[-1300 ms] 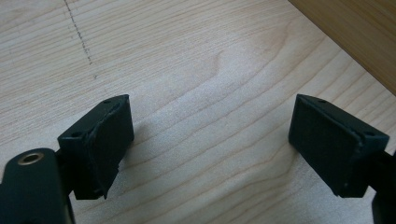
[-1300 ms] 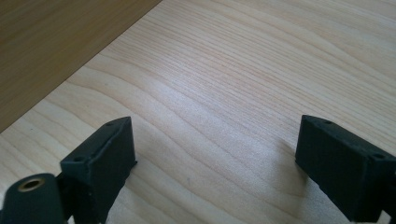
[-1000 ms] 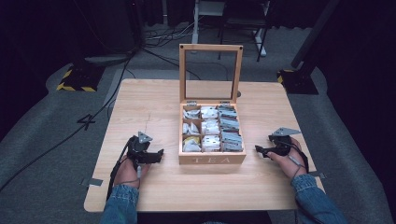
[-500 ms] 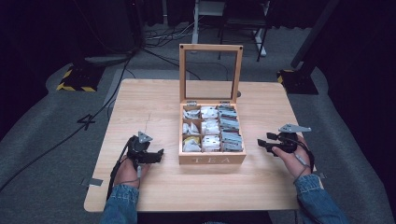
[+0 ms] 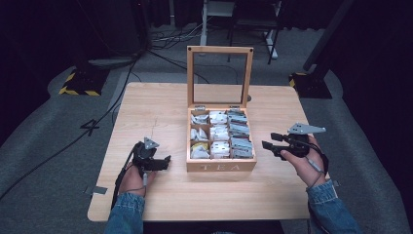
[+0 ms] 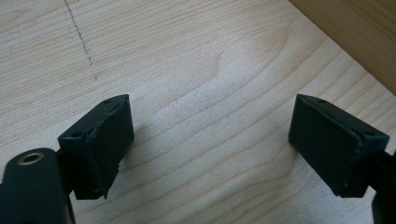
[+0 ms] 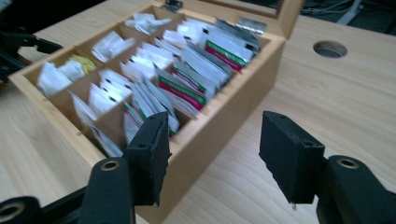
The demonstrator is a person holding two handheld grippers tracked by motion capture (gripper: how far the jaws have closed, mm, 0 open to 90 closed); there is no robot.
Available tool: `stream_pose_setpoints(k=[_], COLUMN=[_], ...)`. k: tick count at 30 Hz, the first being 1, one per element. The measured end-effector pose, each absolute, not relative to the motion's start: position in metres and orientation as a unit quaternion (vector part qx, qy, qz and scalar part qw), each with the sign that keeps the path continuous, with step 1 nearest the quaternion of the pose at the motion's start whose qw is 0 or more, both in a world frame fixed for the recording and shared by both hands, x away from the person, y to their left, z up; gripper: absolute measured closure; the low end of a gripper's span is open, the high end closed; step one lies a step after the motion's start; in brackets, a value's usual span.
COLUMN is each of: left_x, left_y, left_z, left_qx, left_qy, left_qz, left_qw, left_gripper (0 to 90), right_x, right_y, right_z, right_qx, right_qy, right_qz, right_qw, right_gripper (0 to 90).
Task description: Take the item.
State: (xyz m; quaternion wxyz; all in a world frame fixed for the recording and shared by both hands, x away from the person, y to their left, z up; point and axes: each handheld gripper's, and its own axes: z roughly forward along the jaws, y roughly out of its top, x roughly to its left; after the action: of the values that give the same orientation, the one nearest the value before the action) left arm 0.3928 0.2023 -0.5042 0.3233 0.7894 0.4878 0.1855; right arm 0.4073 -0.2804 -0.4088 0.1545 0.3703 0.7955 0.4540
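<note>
Here the right tongs [image 5: 271, 141], agape and empty, sit just beside the tea box [image 5: 221, 165], its long axis running away from them, while the left tongs [image 5: 164, 163] rest empty, spread wide, on the desk [image 5: 156, 109].

Overall light: the tabletop [image 5: 160, 107] is evenly and brightly lit from above; the floor and room beyond its edges fall off to near black.
Shadows: soft and short, a faint one beside the tea box [image 5: 221, 166] and beneath the left gripper [image 6: 210, 140] fingers [image 6: 109, 140].
Glare: a pale sheen on the wood grain in the left gripper view, mid-frame.
Sharpness: the high view is soft and grainy; the left gripper view is crisp.
Blur: in the right gripper view the tea bags [image 7: 187, 70] are smeared, and the near fingers [image 7: 289, 154] are slightly soft.
</note>
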Motion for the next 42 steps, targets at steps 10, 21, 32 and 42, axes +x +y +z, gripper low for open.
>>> stream_pose_setpoints(k=[10,21,32,42], left_x=[0.393,0.394,0.394,0.395], left_y=[0.202,0.203,0.203,0.203], left_z=[-0.504,-0.504,-0.504,-0.504], left_qx=[0.79,0.791,0.791,0.791], left_qy=[0.486,0.486,0.486,0.485], left_qz=[0.186,0.186,0.186,0.184], left_qw=[0.324,0.324,0.323,0.324], left_gripper=[14.4,14.4,14.4,14.3], right_x=[0.406,0.41,0.412,0.41], right_y=[-0.258,-0.232,-0.201,-0.172], right_z=[-0.39,-0.379,-0.38,-0.397], right_qx=[0.348,0.325,0.297,0.278], right_qy=[0.798,0.809,0.818,0.834], right_qz=[0.472,0.477,0.483,0.471], right_qw=[0.137,0.11,0.093,0.073], right_gripper=[43.6,43.4,47.0,52.1])
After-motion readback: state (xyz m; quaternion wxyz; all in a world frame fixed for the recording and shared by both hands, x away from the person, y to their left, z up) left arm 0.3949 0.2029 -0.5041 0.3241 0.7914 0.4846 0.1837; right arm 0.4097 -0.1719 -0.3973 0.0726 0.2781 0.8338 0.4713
